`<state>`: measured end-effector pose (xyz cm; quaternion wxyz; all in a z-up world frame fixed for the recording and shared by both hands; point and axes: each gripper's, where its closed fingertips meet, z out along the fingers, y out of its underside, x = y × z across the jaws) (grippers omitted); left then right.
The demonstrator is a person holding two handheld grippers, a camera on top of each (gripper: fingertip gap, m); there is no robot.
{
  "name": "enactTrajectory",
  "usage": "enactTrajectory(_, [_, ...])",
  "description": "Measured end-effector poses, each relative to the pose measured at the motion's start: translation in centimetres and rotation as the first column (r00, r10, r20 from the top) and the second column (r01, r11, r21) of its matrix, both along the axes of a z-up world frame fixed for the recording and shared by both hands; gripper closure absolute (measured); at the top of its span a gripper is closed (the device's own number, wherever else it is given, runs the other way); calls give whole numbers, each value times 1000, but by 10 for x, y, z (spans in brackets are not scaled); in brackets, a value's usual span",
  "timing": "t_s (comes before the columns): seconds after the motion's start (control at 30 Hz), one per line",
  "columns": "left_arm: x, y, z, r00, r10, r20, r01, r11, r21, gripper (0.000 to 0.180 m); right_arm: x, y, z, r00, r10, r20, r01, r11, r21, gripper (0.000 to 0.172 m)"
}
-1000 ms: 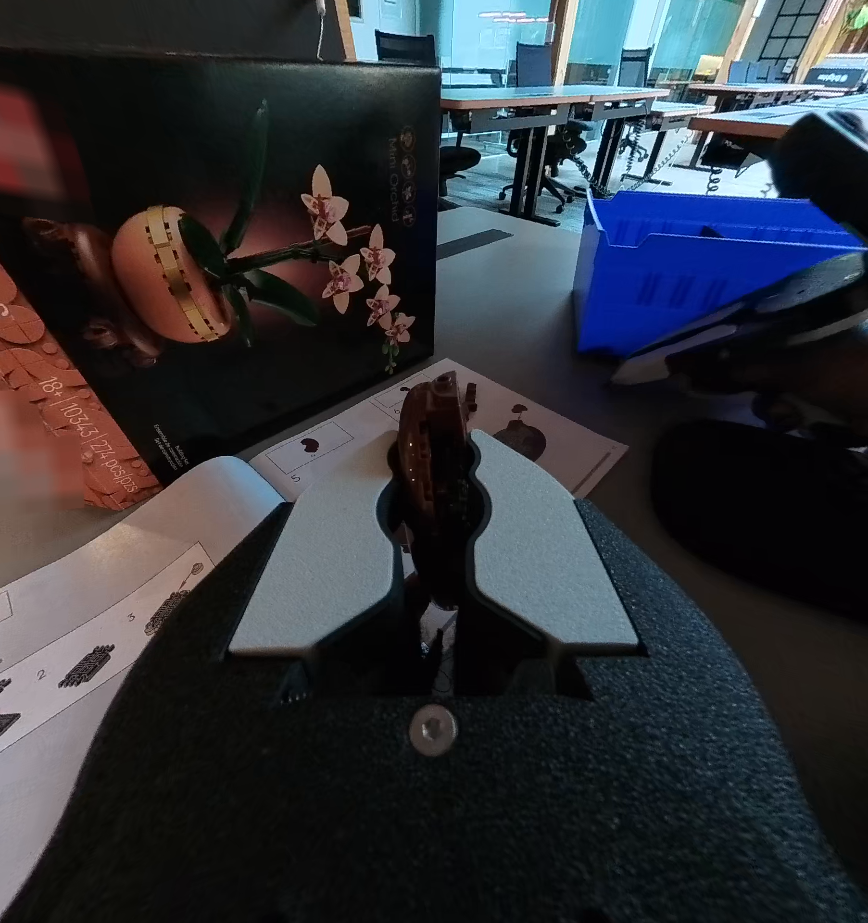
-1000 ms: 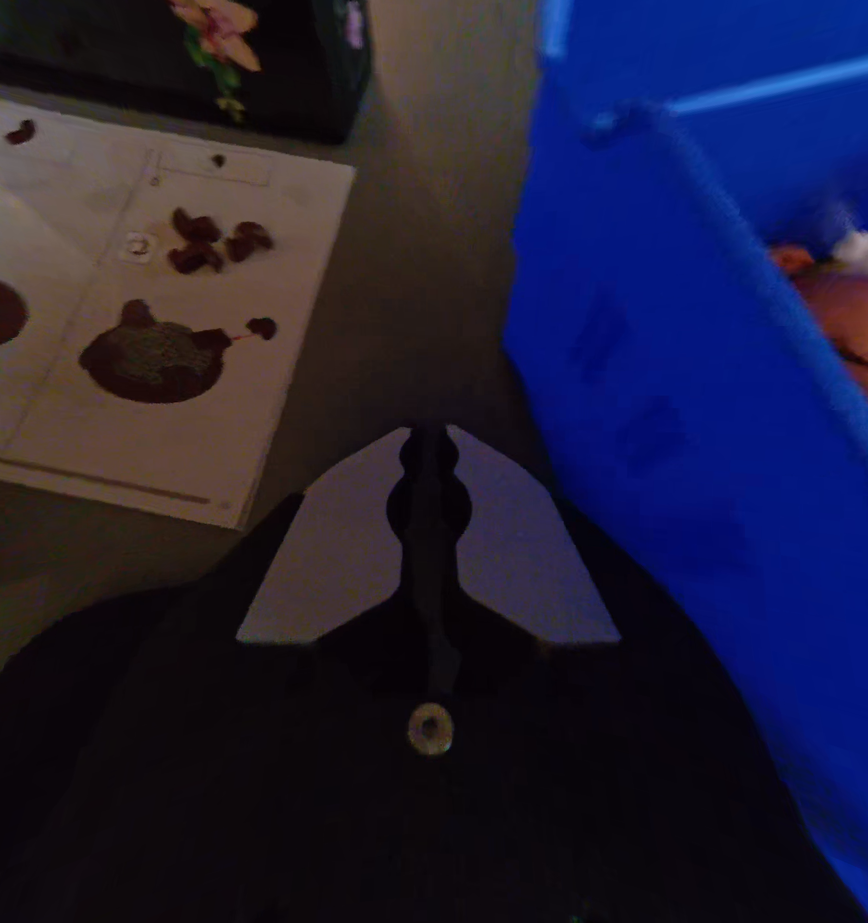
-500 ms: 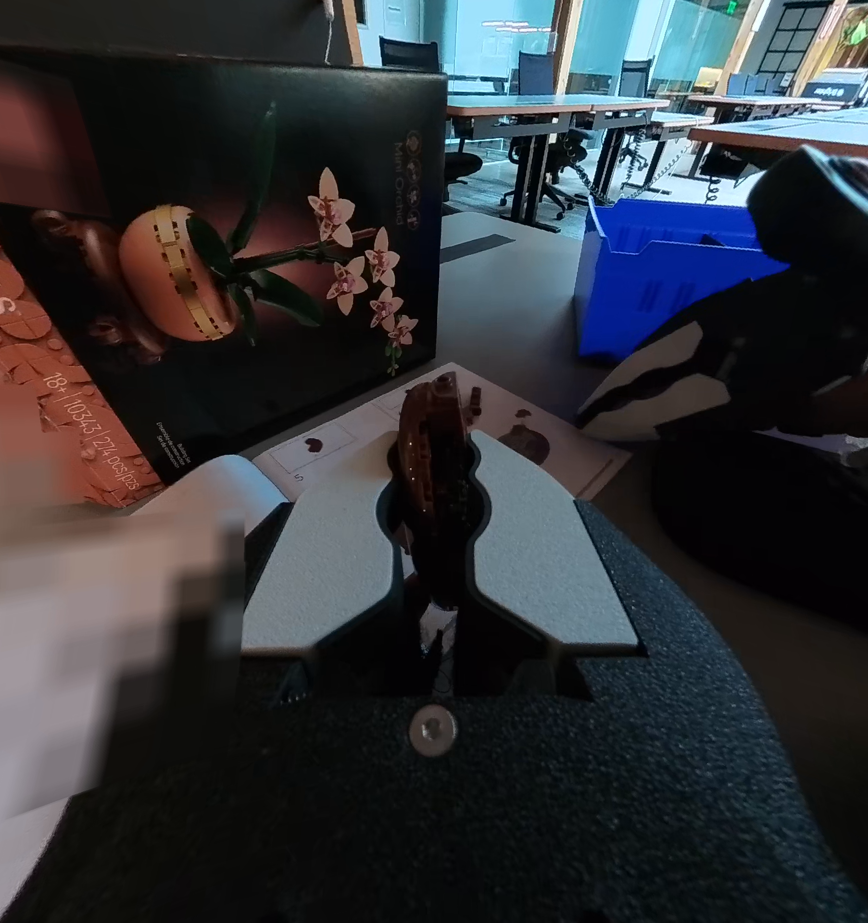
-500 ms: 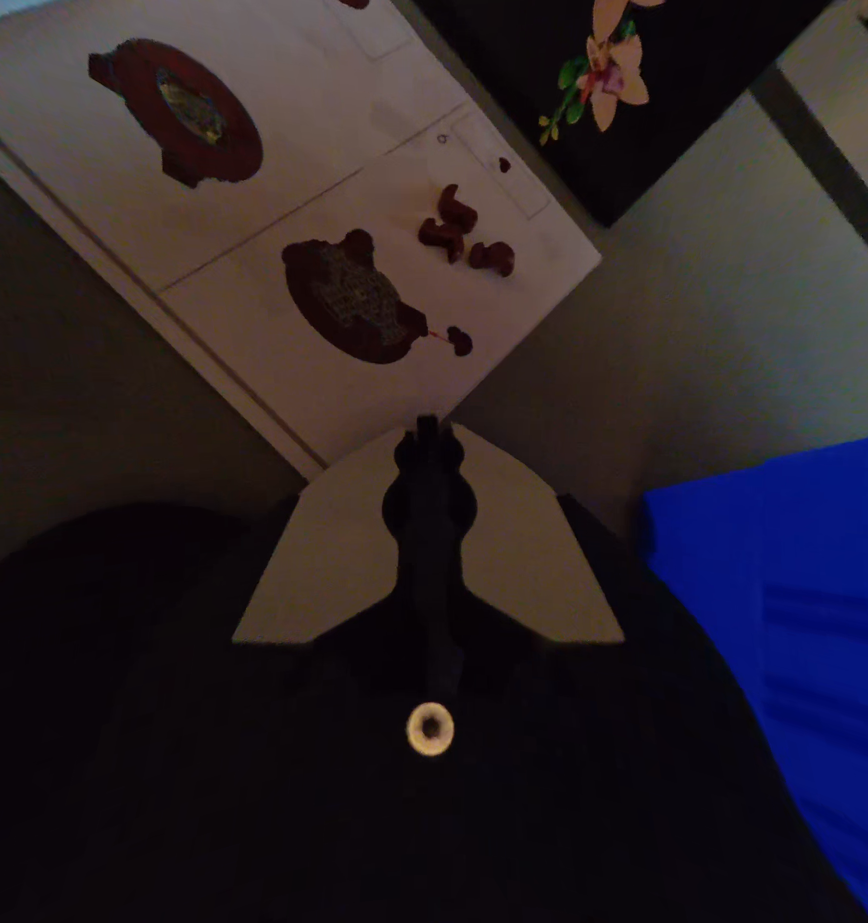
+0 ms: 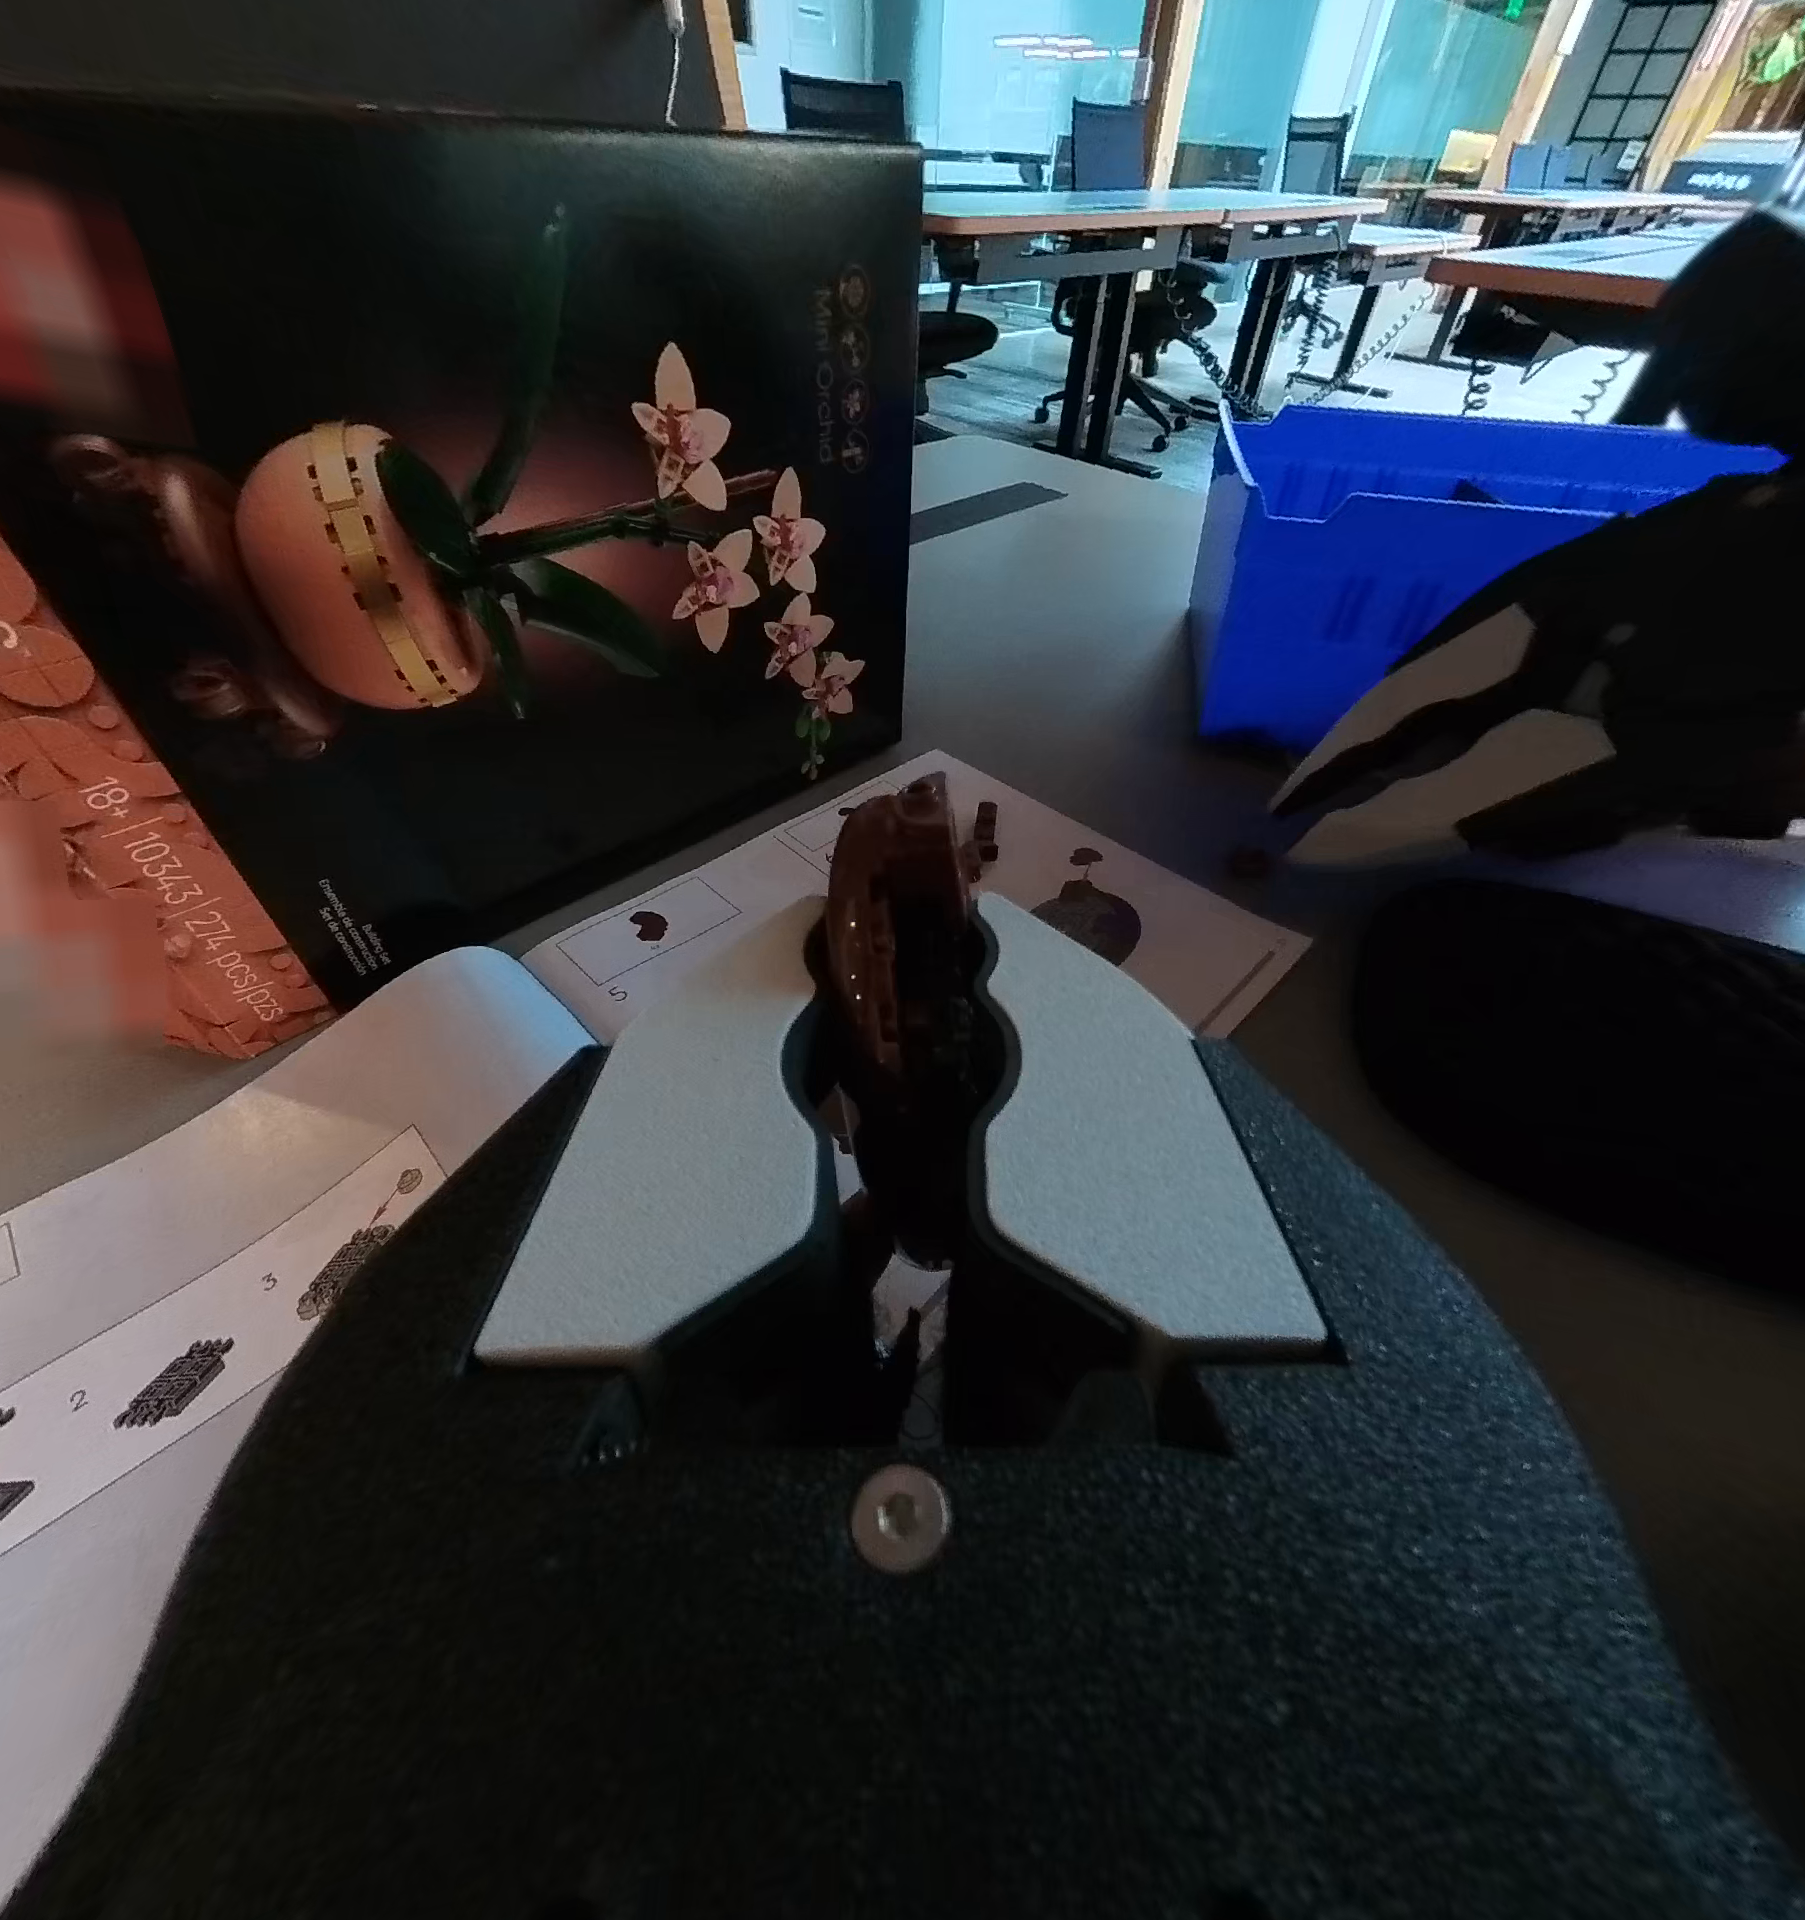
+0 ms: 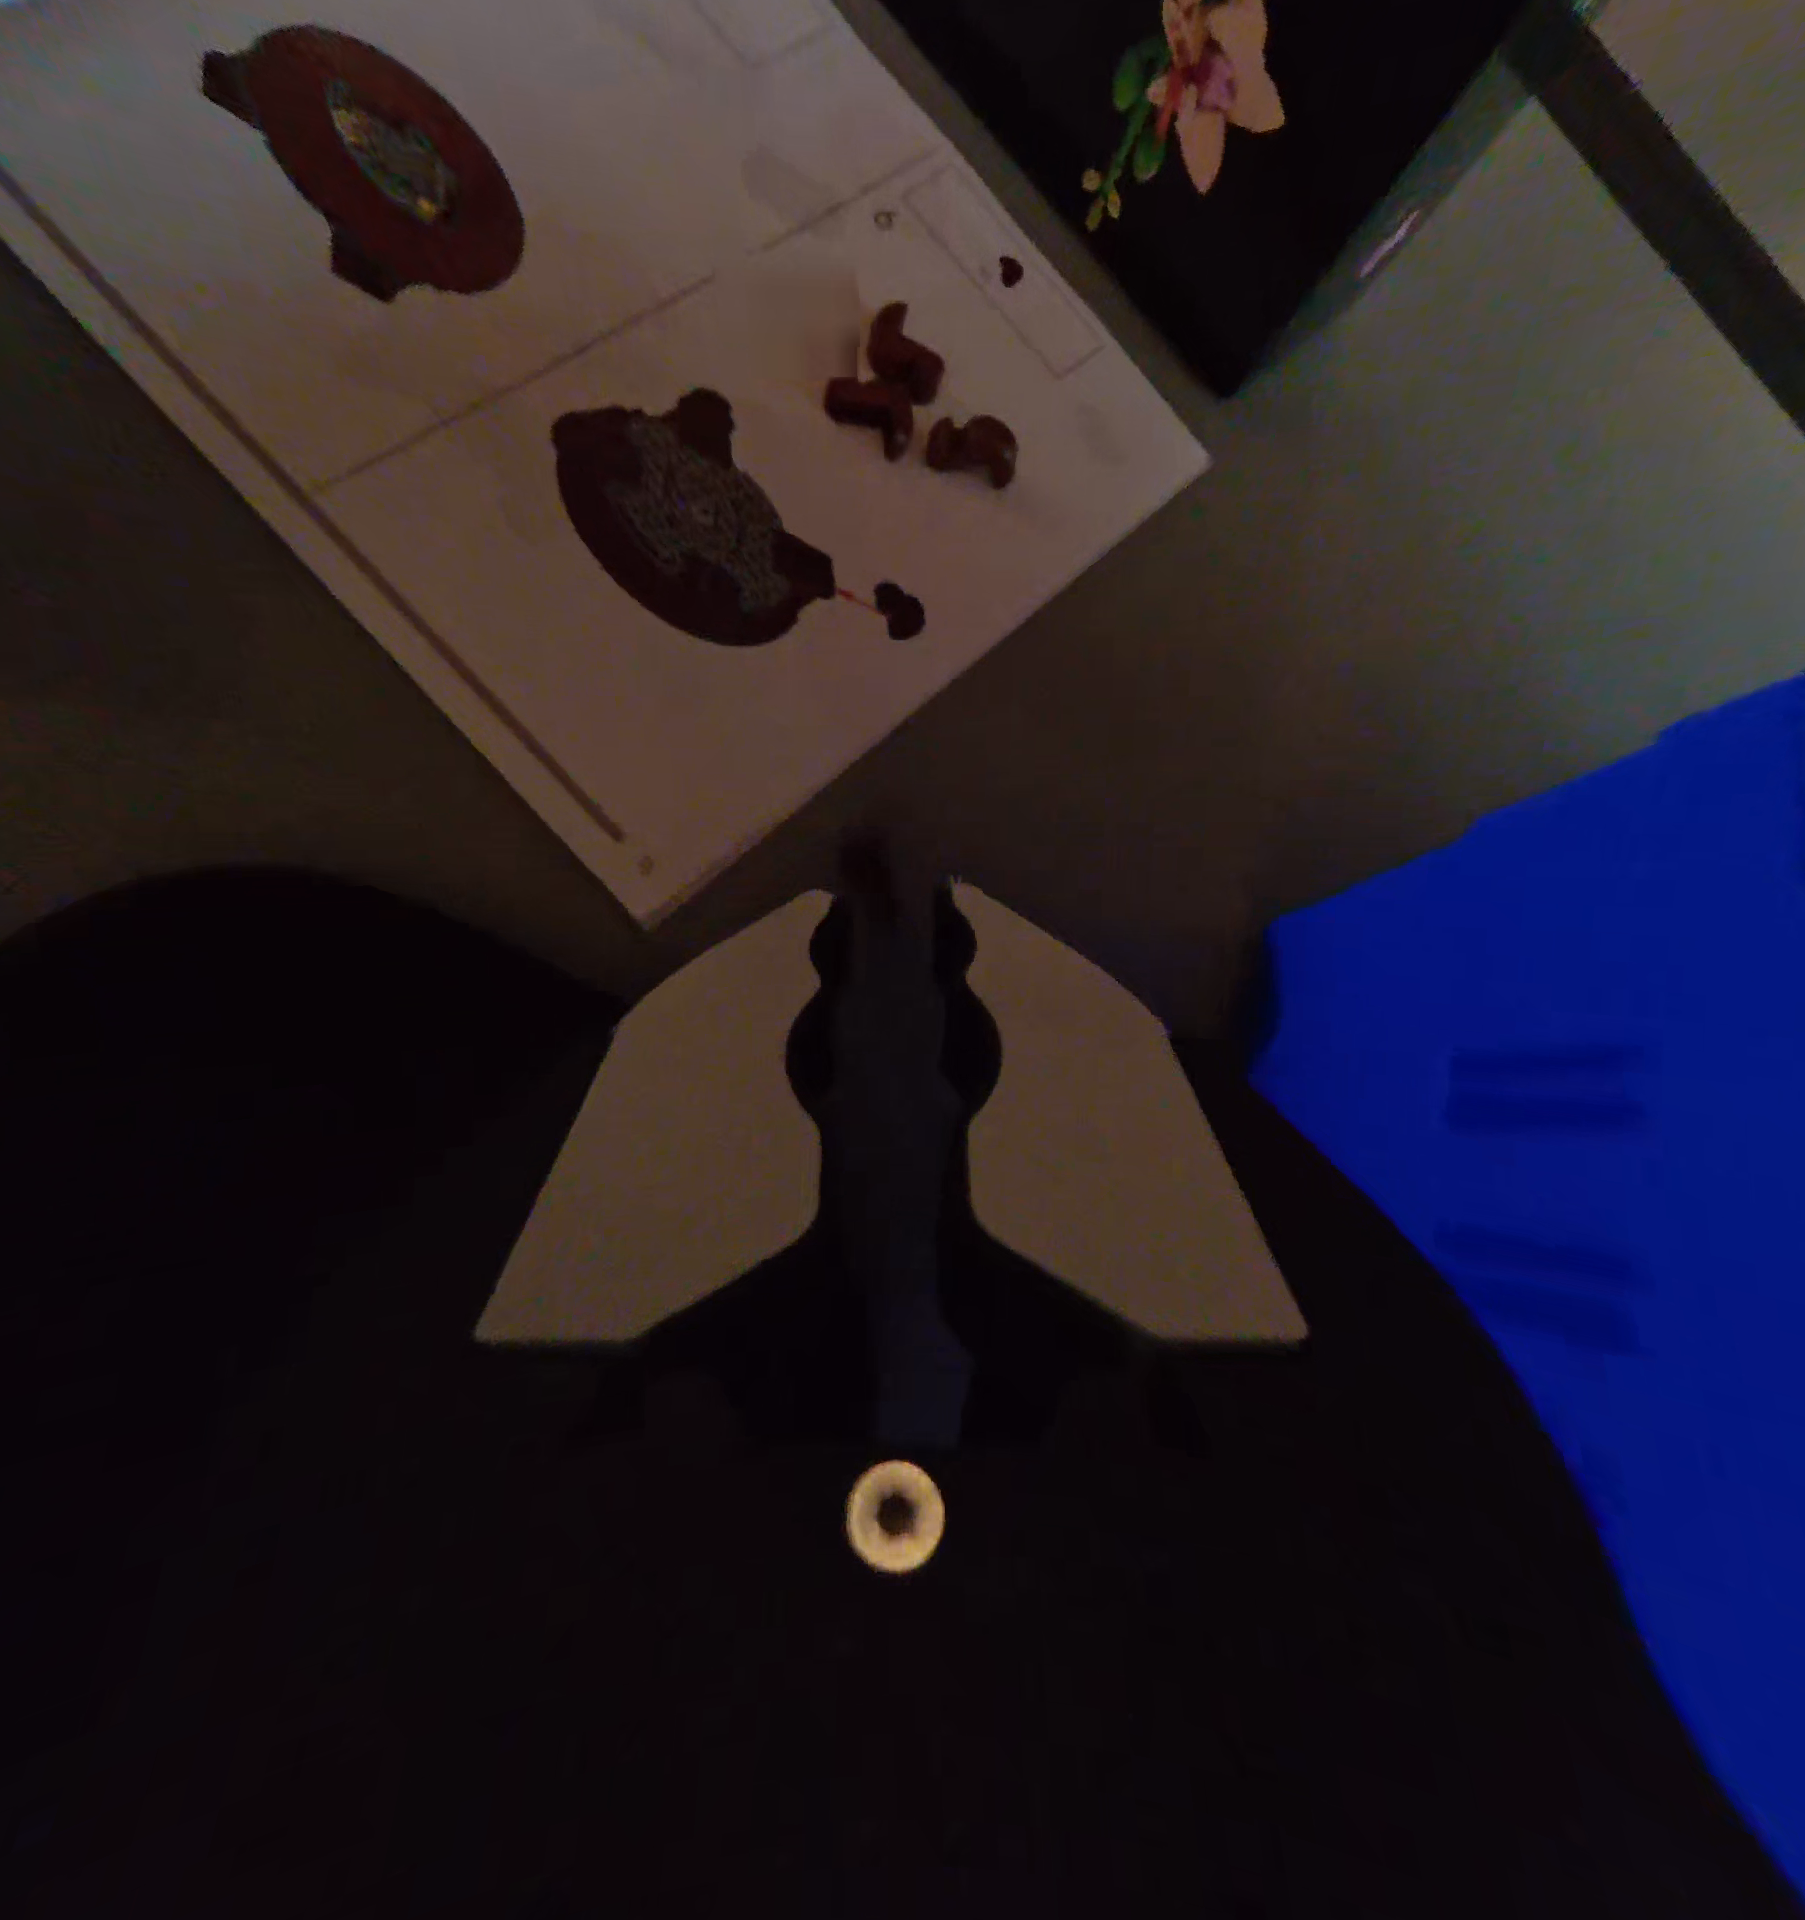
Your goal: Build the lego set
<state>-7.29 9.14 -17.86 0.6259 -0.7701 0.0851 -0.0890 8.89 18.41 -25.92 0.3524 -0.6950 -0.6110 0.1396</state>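
The left gripper (image 5: 903,935) is clamped on a dark brown rounded brick assembly (image 5: 893,894). The right gripper (image 6: 893,902), narrowly parted, is set beside a small brown piece (image 5: 1249,860) at 2 o'clock on the grey worktop (image 5: 1085,623).

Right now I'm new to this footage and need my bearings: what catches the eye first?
The left gripper clamps a brown brick piece upright above an open instruction booklet. Behind it stands a dark box picturing an orchid. To the right, a bright blue bin sits behind the right gripper, whose tips point at a small brown piece on the table.
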Motion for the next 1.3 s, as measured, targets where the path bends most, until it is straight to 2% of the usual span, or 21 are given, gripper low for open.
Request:
enactTrajectory(0.07, [0,0,0,1000,0,0,0,1000,2,159,-4,0,-6,1000,18,20,-18,1000,-6,156])
enactTrajectory(0.13, [-1,0,0,1000,1,5,-1,1000,3,159,-9,2,-10,999,26,23,-26,1000,6,165])
enactTrajectory(0.2, [-1,0,0,1000,0,9,0,1000,3,159,-8,0,-10,999,26,27,-25,1000,-17,166])
enactTrajectory(0.3, [0,0,0,1000,-6,3,6,1000,0,159,-8,-26,9,996,38,-87,-56,974,-221,166])
enactTrajectory(0.37, [2,0,0,1000,-13,-8,13,1000,0,159,2,-62,24,992,41,-121,-96,867,-489,166])
enactTrajectory(0.43, [5,-1,0,1000,-18,-25,18,1000,5,159,21,-90,33,997,32,-76,-74,754,-653,166])
enactTrajectory(0.47, [6,-1,0,999,-22,-33,22,1000,8,159,32,-100,32,998,49,-36,-60,736,-674,166])
enactTrajectory(0.6, [12,-3,2,998,-42,-37,42,999,17,159,60,-118,7,979,136,152,-8,770,-638,165])
enactTrajectory(0.7, [14,-3,2,998,-46,-42,47,999,19,159,58,-119,8,977,167,132,-50,782,-621,161])
enactTrajectory(0.9, [13,-2,1,998,-35,-59,37,999,18,159,61,-98,16,977,168,133,-94,895,-437,141])
enactTrajectory(0.97, [13,-2,0,997,-34,-63,35,999,15,159,61,-90,24,978,174,112,-135,945,-297,133])
enactTrajectory(1.03, [13,-1,-1,997,-33,-67,34,999,14,159,58,-85,38,977,204,63,-198,977,-81,132])
enactTrajectory(1.1, [13,-1,-1,997,-35,-70,36,999,13,159,55,-90,47,971,238,35,-240,962,129,139])
enactTrajectory(1.13, [14,-1,-1,997,-36,-72,37,999,14,159,55,-99,45,962,271,40,-274,943,191,149])
enactTrajectory(1.17, [14,-1,-1,997,-36,-73,37,999,14,159,56,-110,40,952,300,59,-305,925,225,157])
enactTrajectory(1.23, [14,-1,-1,996,-37,-75,38,999,14,159,62,-118,27,949,286,136,-313,911,267,161])
enactTrajectory(1.3, [14,-1,-1,996,-37,-77,39,999,16,159,63,-121,23,954,260,148,-295,901,318,164])
